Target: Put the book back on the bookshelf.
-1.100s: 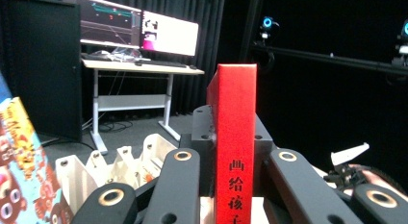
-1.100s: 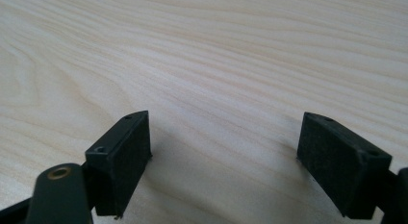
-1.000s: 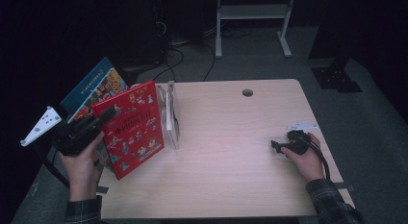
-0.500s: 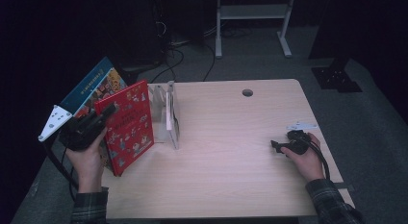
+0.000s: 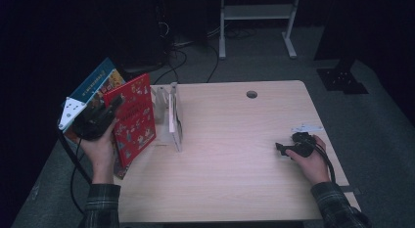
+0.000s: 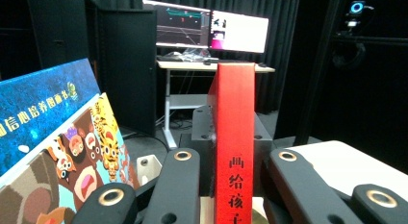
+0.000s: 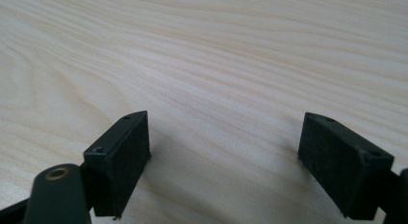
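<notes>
While left gripper [image 5: 111,106] grips red book [image 5: 133,119], right hand [image 5: 309,157] rests.

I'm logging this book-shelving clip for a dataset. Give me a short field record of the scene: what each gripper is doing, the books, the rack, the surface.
left gripper: shut on the red book, gripping it at the spine
red book: tilted, held at the table's left edge, just left of the rack
blue book: leaning behind the red book, farther left
rack: pale book stand on the table, upright dividers
right gripper: open, nothing between its jaws, resting on the table
table: light wood, small round hole near the far edge
</notes>
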Motion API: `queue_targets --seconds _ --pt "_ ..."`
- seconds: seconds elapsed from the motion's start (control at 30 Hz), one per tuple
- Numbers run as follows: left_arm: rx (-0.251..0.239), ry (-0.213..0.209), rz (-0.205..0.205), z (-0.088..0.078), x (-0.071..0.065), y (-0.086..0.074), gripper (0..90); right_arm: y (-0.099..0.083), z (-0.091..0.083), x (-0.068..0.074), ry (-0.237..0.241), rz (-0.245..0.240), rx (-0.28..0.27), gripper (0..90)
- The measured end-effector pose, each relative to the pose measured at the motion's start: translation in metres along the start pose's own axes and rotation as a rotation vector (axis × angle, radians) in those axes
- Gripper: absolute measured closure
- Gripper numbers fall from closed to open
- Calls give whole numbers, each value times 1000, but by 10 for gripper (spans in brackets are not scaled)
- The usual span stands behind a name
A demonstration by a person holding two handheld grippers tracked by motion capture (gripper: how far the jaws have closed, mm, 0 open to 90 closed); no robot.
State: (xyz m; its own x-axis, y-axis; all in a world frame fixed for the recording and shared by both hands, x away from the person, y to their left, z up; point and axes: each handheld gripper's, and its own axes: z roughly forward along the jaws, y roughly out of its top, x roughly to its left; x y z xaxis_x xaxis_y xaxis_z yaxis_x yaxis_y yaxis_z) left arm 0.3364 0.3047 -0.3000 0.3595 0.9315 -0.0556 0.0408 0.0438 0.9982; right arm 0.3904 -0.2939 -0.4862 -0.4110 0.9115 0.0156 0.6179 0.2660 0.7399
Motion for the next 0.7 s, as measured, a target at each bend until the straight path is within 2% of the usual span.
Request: queue_targets --seconds 0.37,0.7 --pt "-14 40 6 31 8 -10 796 0 0 0 -1 1 0 172" --pt "-38 41 -7 54 12 -21 796 0 0 0 -2 0 0 172"
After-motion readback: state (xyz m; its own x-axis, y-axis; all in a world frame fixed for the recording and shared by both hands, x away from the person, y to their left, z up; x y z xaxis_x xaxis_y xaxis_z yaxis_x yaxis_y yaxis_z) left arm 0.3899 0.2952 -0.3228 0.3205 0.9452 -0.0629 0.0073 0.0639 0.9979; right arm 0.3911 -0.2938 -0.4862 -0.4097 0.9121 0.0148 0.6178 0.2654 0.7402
